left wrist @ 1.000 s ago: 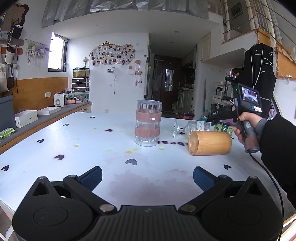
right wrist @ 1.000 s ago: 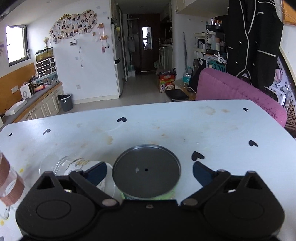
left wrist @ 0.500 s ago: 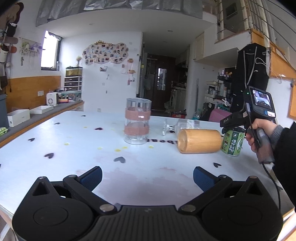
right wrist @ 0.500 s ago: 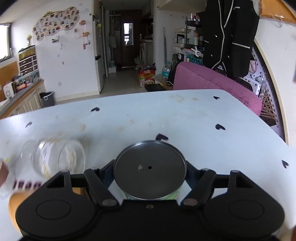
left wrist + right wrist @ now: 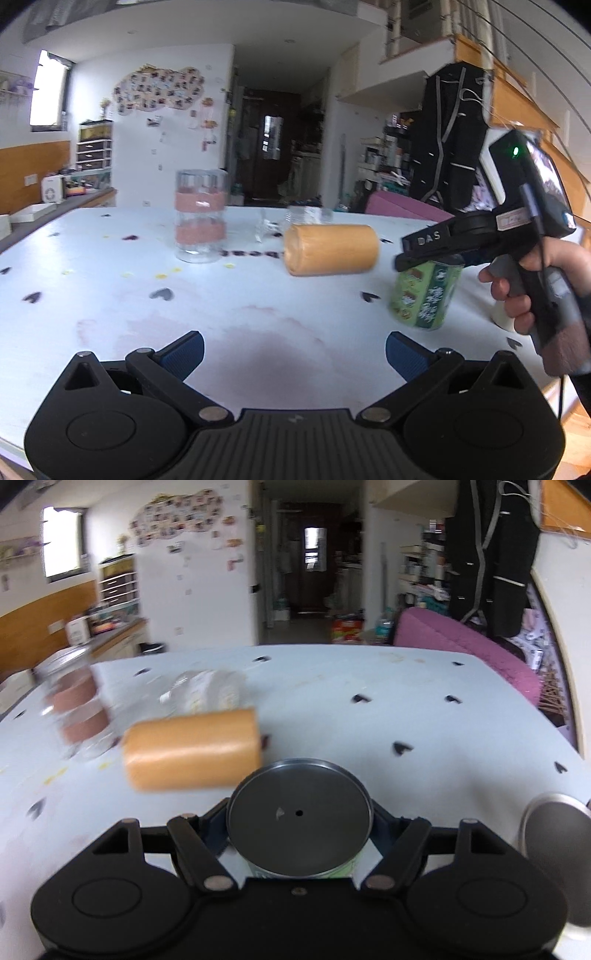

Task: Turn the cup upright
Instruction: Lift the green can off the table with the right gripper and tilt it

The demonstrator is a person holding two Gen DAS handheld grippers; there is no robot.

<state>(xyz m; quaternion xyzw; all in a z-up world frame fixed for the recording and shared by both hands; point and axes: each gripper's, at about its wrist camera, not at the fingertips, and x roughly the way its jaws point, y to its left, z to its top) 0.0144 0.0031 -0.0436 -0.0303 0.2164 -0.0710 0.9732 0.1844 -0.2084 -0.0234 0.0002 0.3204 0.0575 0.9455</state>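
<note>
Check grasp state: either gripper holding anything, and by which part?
Right gripper is shut on the green can, fingers clamping its upper sidewall just under the lid. Left gripper is open, holding nothing.

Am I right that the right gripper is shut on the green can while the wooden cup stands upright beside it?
Not quite: the wooden cup lies on its side, not upright, as the left wrist view shows. The rest holds: the right gripper is shut on the green can, and the cup is beside it.
</note>
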